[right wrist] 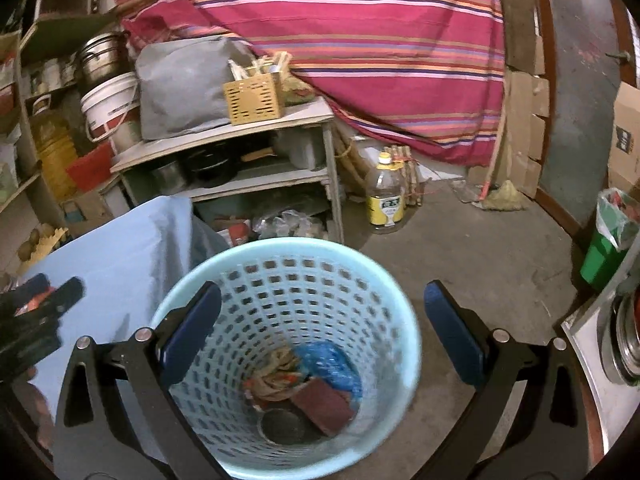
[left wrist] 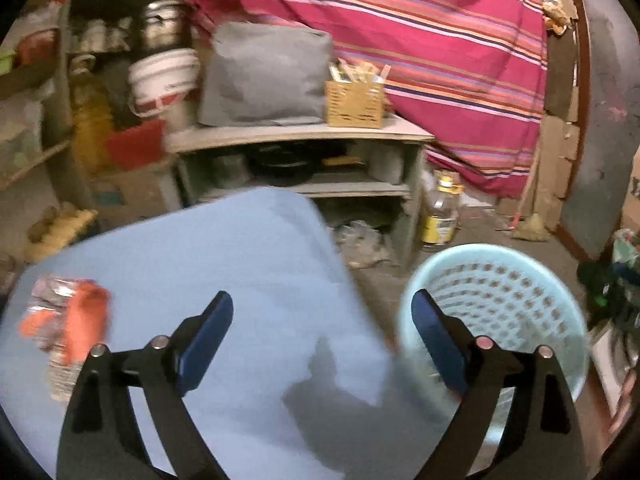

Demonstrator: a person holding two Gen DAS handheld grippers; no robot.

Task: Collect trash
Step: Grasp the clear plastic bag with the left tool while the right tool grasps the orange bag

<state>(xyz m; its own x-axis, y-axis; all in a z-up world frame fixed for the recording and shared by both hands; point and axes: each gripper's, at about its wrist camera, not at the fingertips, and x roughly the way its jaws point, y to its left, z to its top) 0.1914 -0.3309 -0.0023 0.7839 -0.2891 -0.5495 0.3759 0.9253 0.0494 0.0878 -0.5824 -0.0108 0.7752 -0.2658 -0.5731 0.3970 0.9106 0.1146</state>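
Some rubbish already lies in the blue basket off the table's right edge, but a crumpled orange wrapper waits near its left edge, both the left gripper and right gripper gaping wide, empty.

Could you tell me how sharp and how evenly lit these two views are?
Left wrist view: motion-blurred, smearing the orange wrapper and light blue basket; a dark shadow falls on the blue cloth. Right wrist view: sharper, basket contents legible; fisheye bends the shelf unit; dim edges.
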